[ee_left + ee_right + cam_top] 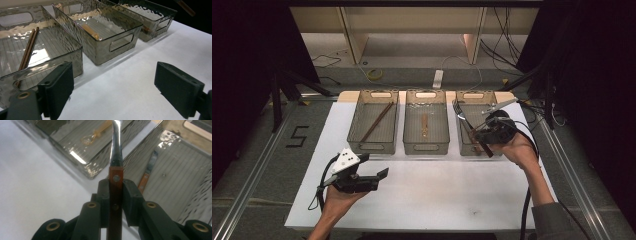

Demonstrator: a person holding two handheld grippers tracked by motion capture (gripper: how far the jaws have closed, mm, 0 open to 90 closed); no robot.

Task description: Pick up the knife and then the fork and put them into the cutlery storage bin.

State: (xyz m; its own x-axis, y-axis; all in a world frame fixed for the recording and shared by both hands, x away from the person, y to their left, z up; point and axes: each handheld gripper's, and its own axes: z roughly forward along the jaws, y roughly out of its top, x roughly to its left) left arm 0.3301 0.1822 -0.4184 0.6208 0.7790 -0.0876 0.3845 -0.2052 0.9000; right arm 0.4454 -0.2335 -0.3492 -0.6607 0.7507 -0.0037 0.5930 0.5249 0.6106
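Now the right tongs (pixel 116 192), clamped on the fork (pixel 463 118), hold it lengthwise above the right-hand bin (pixel 492 97), while the left tongs (pixel 374 167) gape apart well short of it.

Left tongs (pixel 379 165) hang at seven o'clock, jaws spread wide, pointing toward three. Right tongs (pixel 473 134) sit at two o'clock, clamped tight, forearm angling in from five.
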